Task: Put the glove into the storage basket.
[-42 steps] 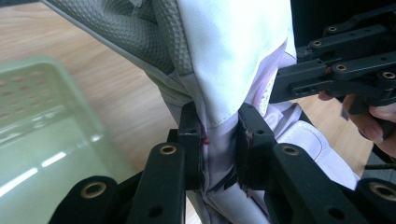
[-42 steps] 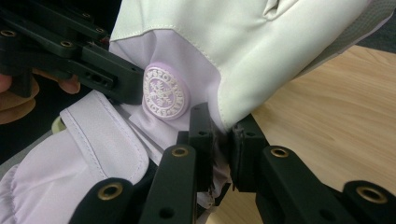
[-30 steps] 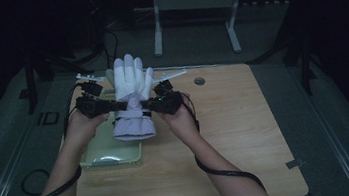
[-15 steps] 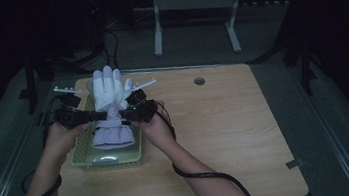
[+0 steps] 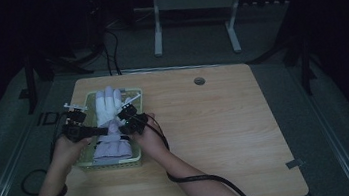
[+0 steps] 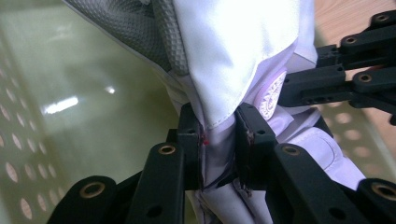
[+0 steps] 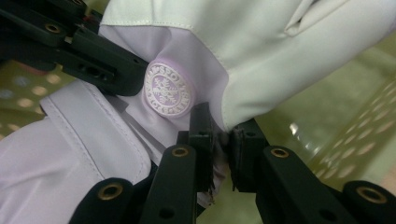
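- White ski glove (image 5: pixel 108 123): over the green perforated basket (image 5: pixel 139 158) at the tabletop's left edge, fingers toward the far edge.
- Your left gripper (image 6: pixel 219 140): clamped on the wrist fabric.
- Your right gripper (image 7: pixel 219 135): clamped likewise, opposite side.
- Status: carried over the basket; lowering and release likely remain.

Item 1: wooden tabletop (image 5: pixel 227 137), pale, rounded corners, bare across my right half.
Item 2: round grey grommet (image 5: pixel 199 81) set in its far edge.
Item 3: small dark tab (image 5: pixel 294 164) (tape, I think) near the right-hand corner on my side.
Item 4: grey floor (image 5: pixel 347 122) all round.
Item 5: white frame legs (image 5: pixel 156 29) standing beyond the far edge.
Item 6: black cables (image 5: pixel 110 45) trailing across the floor ahead of me, left.
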Demonstrator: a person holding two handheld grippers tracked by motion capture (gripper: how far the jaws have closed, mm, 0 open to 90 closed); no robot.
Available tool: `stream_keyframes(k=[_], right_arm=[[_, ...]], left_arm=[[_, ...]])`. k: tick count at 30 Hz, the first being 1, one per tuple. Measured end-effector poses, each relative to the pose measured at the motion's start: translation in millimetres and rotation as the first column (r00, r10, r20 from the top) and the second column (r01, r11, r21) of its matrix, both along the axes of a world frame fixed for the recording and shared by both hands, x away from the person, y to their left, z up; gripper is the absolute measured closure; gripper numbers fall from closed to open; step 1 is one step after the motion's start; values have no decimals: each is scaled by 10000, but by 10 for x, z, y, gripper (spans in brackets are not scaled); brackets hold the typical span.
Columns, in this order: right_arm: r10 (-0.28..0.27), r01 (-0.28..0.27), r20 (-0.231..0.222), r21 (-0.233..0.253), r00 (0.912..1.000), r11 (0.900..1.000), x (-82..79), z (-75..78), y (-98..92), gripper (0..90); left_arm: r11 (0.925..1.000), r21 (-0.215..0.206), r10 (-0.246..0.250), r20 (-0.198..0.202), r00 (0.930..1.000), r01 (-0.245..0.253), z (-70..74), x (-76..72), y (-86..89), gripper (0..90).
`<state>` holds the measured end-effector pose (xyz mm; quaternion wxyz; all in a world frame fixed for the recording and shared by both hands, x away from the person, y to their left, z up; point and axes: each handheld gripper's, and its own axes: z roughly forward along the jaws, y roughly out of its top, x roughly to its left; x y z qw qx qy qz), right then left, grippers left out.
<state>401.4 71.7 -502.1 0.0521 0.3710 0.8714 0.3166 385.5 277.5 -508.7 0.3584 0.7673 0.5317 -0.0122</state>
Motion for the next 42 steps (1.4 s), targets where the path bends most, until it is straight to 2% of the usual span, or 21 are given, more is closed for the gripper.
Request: stream_keyframes(k=[3,5,8,9,10,11,12,14,16,18,20,24,26,28,30,33,34,36,38,40,42], right_arm=[[-68,71,86,-371,9999,9993,-3,11,35,806],[-244,230,-342,-405,9991,9989,35,15,33,796],[-139,112,-409,-663,9991,9977,50,12,47,769],[-177,140,-465,-776,9988,9969,59,1,47,748],[-148,112,-433,-822,9990,9965,74,-9,38,680],[-202,169,-497,-655,9986,9977,83,-5,30,616],[-143,110,-488,-665,9987,9977,85,-1,30,606],[-1,-25,-305,-835,9995,9965,73,13,24,571],[164,-175,-192,-567,9997,9982,79,38,-11,528],[236,-237,-42,-299,9997,9993,78,83,-41,485],[355,-355,85,-26,9993,9994,68,128,-74,444],[544,-552,165,546,9984,9970,47,197,-156,404],[653,-672,284,725,9975,9951,38,222,-198,373],[724,-757,355,1021,9967,9919,28,249,-246,316],[919,-964,420,1214,9949,9879,22,264,-297,232],[1221,-1312,656,1593,9903,9785,14,279,-377,178],[1409,-1510,734,1596,9873,9756,12,283,-402,152],[1514,-1629,748,1832,9856,9695,9,289,-461,145],[1562,-1692,828,1867,9843,9677,4,298,-525,145],[1666,-1808,865,1970,9822,9636,1,303,-593,143],[1799,-1936,855,1952,9800,9615,-3,304,-658,142]], left_arm=[[10000,75,-20,-87,10000,21,-13,13,-13,741],[10000,73,62,-209,9998,-61,-24,24,-19,739],[9996,269,36,-351,9994,-27,-35,38,-47,729],[9987,513,89,-666,9977,-55,-72,66,-86,729],[9960,888,211,-914,9956,-130,-106,92,-113,715],[9917,1279,271,-987,9947,-143,-132,108,-136,705],[9892,1458,321,-1108,9933,-157,-158,122,-154,695],[9865,1617,429,-1103,9930,-247,-165,135,-177,681],[9801,1964,499,-1034,9934,-288,-161,143,-216,642],[9723,2313,521,-752,9958,-334,-146,139,-257,613],[9616,2675,706,-283,9971,-605,-121,120,-279,516],[9584,2640,1092,127,9939,-1086,-44,75,-247,364],[9628,2437,1083,476,9930,-1167,-5,30,-229,249],[9635,2424,957,836,9919,-1134,44,-23,-238,139],[9675,2162,1016,1433,9844,-1314,101,-85,-252,138],[9744,1831,936,1968,9760,-1304,177,-164,-278,86],[9754,1750,963,2095,9730,-1343,194,-189,-289,86],[9779,1581,1017,2112,9721,-1367,205,-211,-301,86],[9814,1304,1089,2260,9680,-1408,233,-299,-340,86],[9826,1122,1167,2468,9620,-1480,248,-367,-376,82],[9821,1141,1139,2748,9547,-1500,258,-432,-431,79]])
